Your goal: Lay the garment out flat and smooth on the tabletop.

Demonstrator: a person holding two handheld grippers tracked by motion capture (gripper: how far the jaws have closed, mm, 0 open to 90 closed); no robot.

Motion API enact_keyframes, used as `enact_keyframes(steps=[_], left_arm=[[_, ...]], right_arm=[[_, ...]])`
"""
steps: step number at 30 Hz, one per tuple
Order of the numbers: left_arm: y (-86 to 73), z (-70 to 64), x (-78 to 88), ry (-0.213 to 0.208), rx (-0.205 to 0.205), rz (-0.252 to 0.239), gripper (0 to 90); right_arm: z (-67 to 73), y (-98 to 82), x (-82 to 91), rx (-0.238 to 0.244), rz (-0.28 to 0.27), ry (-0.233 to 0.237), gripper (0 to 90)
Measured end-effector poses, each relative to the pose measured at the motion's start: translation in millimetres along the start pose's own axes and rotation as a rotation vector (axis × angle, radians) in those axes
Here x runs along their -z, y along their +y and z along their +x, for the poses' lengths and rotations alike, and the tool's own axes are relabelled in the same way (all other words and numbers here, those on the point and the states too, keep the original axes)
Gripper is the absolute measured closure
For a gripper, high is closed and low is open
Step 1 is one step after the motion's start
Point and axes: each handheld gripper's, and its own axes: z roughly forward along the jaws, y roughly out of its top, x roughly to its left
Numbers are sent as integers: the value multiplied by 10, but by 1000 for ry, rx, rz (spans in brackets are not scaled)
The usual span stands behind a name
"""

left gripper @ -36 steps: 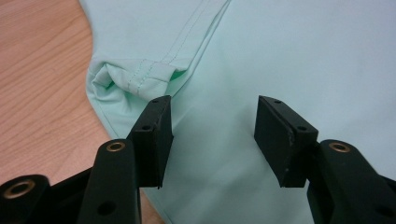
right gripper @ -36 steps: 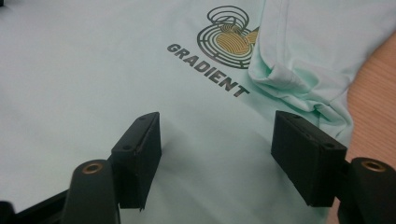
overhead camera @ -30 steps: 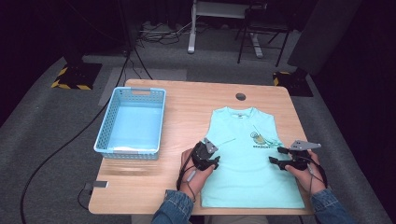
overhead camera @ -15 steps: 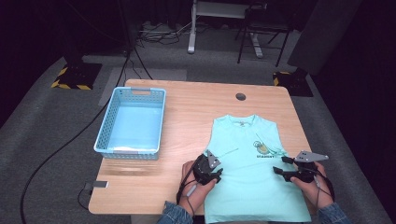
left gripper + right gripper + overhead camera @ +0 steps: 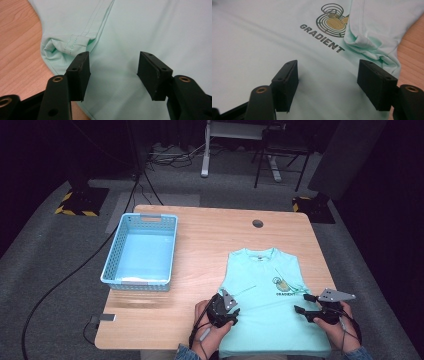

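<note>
Two hand-held grippers, left and right, hang open over our shirt. The left jaws have just been opening, nothing pinched. If we grab too little cloth, the folded sleeve may slip loose.

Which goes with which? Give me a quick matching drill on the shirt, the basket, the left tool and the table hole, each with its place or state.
Things:
1. shirt
2. basket
3. left tool
4. table hole

Places or states:
A. far edge of the table
B. empty, on the table's left side
C. spread flat at the near right, sleeves folded in
D. open over the shirt's left edge

Pairs: 1-C, 2-B, 3-D, 4-A
</note>
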Motion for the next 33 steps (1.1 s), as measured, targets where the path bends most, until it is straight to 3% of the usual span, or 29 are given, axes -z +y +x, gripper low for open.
enact_keyframes(steps=[6, 11, 18, 33], left_arm=[[0, -2, -2, -19, 2, 1, 362], [17, 41, 21, -10, 11, -24, 360], [142, 94, 94, 7, -5, -59, 349], [384, 194, 116, 18, -23, -77, 343]], right_arm=[[-2, 0, 0, -1, -1, 1, 332], [-4, 0, -1, -3, -3, 3, 333], [-2, 0, -1, -1, -3, 1, 332], [-2, -1, -2, -1, -3, 1, 331]])
